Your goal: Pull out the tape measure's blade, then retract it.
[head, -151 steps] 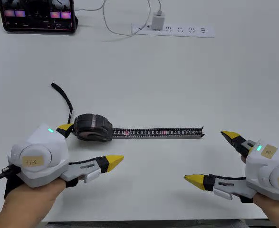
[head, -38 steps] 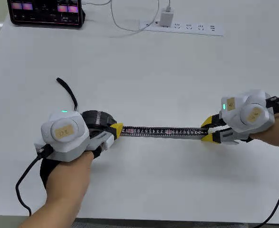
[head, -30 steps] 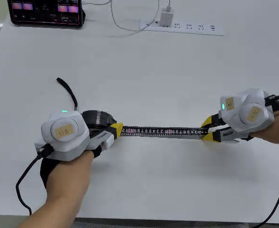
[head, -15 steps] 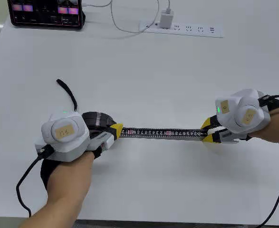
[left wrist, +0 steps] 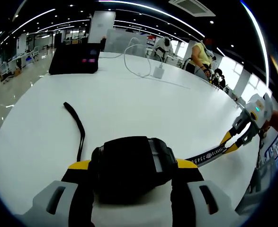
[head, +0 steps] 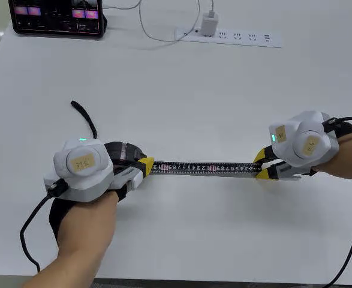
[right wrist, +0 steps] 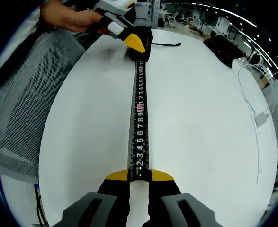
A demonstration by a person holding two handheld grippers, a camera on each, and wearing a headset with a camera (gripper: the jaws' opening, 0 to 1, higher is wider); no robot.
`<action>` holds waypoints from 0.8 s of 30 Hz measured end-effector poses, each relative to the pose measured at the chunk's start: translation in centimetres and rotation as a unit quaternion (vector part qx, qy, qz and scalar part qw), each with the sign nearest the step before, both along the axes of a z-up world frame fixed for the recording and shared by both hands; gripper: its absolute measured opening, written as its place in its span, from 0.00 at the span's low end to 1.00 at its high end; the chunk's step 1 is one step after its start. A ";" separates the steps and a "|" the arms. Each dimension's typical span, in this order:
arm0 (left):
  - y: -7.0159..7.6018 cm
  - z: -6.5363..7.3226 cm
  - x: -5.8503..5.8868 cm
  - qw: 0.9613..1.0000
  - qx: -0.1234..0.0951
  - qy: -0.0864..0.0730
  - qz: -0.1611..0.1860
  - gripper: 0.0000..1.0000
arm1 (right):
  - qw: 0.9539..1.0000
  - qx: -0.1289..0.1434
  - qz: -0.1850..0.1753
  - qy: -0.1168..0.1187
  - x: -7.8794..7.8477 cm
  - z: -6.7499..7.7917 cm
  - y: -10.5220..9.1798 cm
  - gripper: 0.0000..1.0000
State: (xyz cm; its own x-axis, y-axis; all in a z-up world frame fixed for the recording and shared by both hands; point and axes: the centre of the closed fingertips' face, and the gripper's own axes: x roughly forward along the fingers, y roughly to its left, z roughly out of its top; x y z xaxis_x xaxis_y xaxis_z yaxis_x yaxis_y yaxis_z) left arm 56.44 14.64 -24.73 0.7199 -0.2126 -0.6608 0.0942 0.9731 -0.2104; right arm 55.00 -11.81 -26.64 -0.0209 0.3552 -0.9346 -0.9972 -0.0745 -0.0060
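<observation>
Case: the black tape measure case [head: 123, 153] sits on the white table [head: 181, 90], left of the middle. The left gripper [left wrist: 131, 164] has its jaws clamped across the case's two flat sides.
Blade: the blade [right wrist: 139, 118] lies flat on the table with its numbers up. It runs straight from the case mouth to the right gripper [right wrist: 139, 176].
Right jaws: they are pressed together on the blade's free end, pinching it just past the lowest numbers.
Case handling: it looks compact and hard-shelled, and is probably dense for its size. A grip across the broad sides should hold against a pull.
Blade handling: likely thin, springy metal that is stiff along its length but kinks if folded. Its faces look slick, so the end hook is the surest hold. The spring probably draws it home, so feeding it back gently seems wiser than letting go.
Strap: a limp black strap [head: 84, 117] trails from the case toward the far left, apart from the blade.
Room: bare table lies to the right of the right gripper for a longer pull. The near edge is well apart from the blade.
Far edge: a power strip [head: 235, 37] and a dark screen device [head: 56, 15] lie well apart from the work.
</observation>
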 end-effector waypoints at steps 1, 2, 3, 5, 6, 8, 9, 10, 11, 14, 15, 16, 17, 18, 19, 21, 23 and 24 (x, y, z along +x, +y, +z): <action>0.0 0.0 0.0 1.000 0.000 -0.001 -0.001 0.62 | 1.000 0.000 0.000 0.000 0.0 0.0 0.0 0.10; 0.0 0.0 0.0 1.000 -0.001 -0.001 -0.001 0.62 | 1.000 0.000 0.000 0.000 0.0 0.0 0.0 0.10; 0.0 0.0 0.0 1.000 -0.002 -0.003 -0.002 0.62 | 1.000 0.000 0.000 0.000 0.0 0.0 0.0 0.10; 0.0 0.0 0.0 1.000 -0.004 -0.003 -0.003 0.62 | 1.000 0.001 0.000 0.000 0.0 0.0 0.0 0.10; 0.1 0.0 0.1 1.000 -0.004 -0.003 -0.003 0.62 | 1.000 0.000 0.001 0.001 0.0 0.0 0.0 0.10; 0.1 -0.1 0.1 1.000 -0.005 -0.004 -0.002 0.62 | 1.000 0.000 0.001 0.001 0.1 0.0 0.0 0.10; 0.1 -0.1 0.1 1.000 -0.006 -0.003 -0.002 0.62 | 1.000 -0.002 0.001 0.000 0.2 -0.1 0.0 0.10; 0.0 -0.1 0.0 1.000 -0.007 -0.003 -0.002 0.62 | 1.000 -0.003 0.001 -0.002 0.2 0.0 0.0 0.10; 0.0 -0.1 0.0 1.000 -0.008 -0.003 -0.003 0.62 | 1.000 -0.001 0.000 -0.001 0.2 0.2 0.2 0.10; 0.0 0.0 0.0 1.000 -0.010 -0.003 -0.003 0.62 | 1.000 0.015 -0.008 0.004 0.4 0.7 1.0 0.10; 0.0 0.0 0.0 1.000 -0.010 -0.003 -0.003 0.62 | 1.000 0.015 -0.006 0.003 0.4 0.7 1.1 0.10; -0.1 0.0 0.0 1.000 -0.011 -0.003 -0.003 0.62 | 1.000 0.013 -0.004 0.002 0.4 0.6 1.2 0.10; -0.1 0.0 0.0 1.000 -0.011 -0.003 -0.004 0.62 | 1.000 0.013 -0.003 0.002 0.4 0.6 1.3 0.10; -0.1 0.0 -0.1 1.000 -0.012 -0.002 -0.004 0.62 | 1.000 0.013 -0.003 0.004 0.4 0.6 1.4 0.10; -0.1 0.0 -0.1 1.000 -0.013 -0.003 -0.004 0.62 | 1.000 0.014 -0.002 0.003 0.3 0.5 1.5 0.10; -0.1 0.1 -0.1 1.000 -0.014 -0.002 -0.004 0.62 | 1.000 0.015 -0.001 0.004 0.3 0.6 1.8 0.10; -0.1 0.1 -0.1 1.000 -0.015 -0.003 -0.004 0.63 | 1.000 0.018 -0.001 0.005 0.3 0.6 2.1 0.10; -0.1 0.1 -0.1 1.000 -0.015 -0.003 -0.004 0.63 | 1.000 0.018 -0.001 0.004 0.3 0.6 2.2 0.10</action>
